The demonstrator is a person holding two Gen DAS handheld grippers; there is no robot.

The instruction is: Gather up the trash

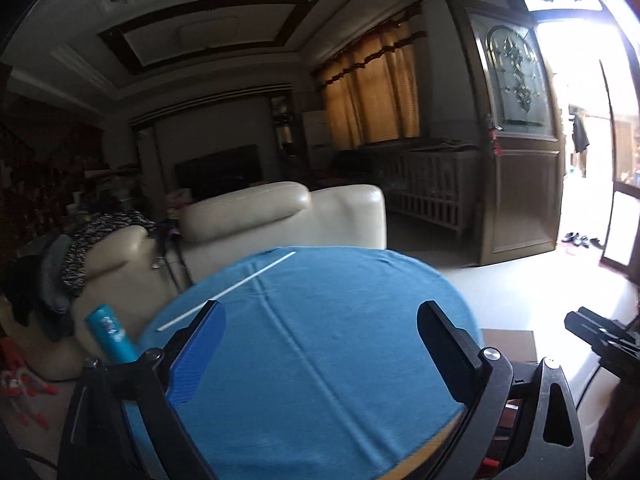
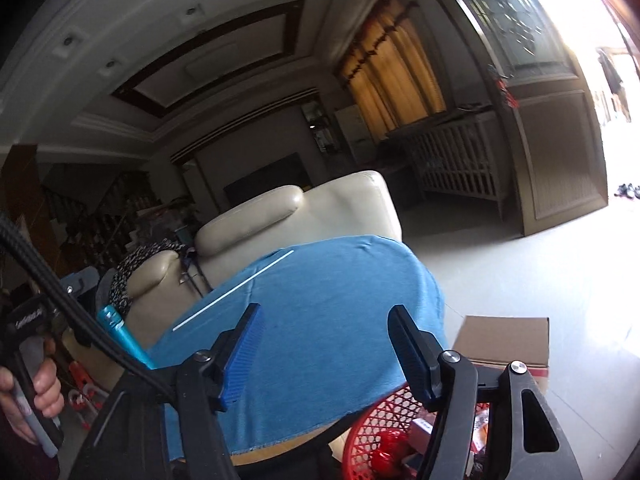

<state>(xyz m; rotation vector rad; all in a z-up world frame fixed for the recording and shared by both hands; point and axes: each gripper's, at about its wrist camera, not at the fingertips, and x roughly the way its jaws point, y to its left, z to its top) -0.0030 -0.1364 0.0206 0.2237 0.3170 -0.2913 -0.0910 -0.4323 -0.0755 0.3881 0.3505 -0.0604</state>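
Hovering over the round desk with the blue cloth point(image 1: 340, 340), the left hand-held gripper point(image 1: 320, 320) has its jaws wide apart and nothing between them; the right hand-held gripper point(image 2: 324, 324) is the same, wide and empty. On the cloth I can see only one piece of trash, a thin white plastic straw point(image 1: 228, 290), which lies diagonally near the far left edge of the desk, in front of both grippers and apart from them. In the right wrist view the same straw point(image 2: 234, 289) is seen a little to the left of the blue finger pad. A teal cylindrical bottle point(image 1: 112, 336) stands at the left edge of the desk, beside the cream leather sofa point(image 1: 280, 212); whether it counts as trash I cannot tell. Below the near edge of the desk, on the right side, there is a red plastic mesh basket point(image 2: 376, 432) with some red and orange packages already inside, and next to it a brown cardboard box point(image 2: 504, 340) on the floor. Judging from this, the task seems almost finished: most of the trash is probably in the basket, and the straw is what is left to pick up. It is thin and flat on the cloth, so the grasp will need care.
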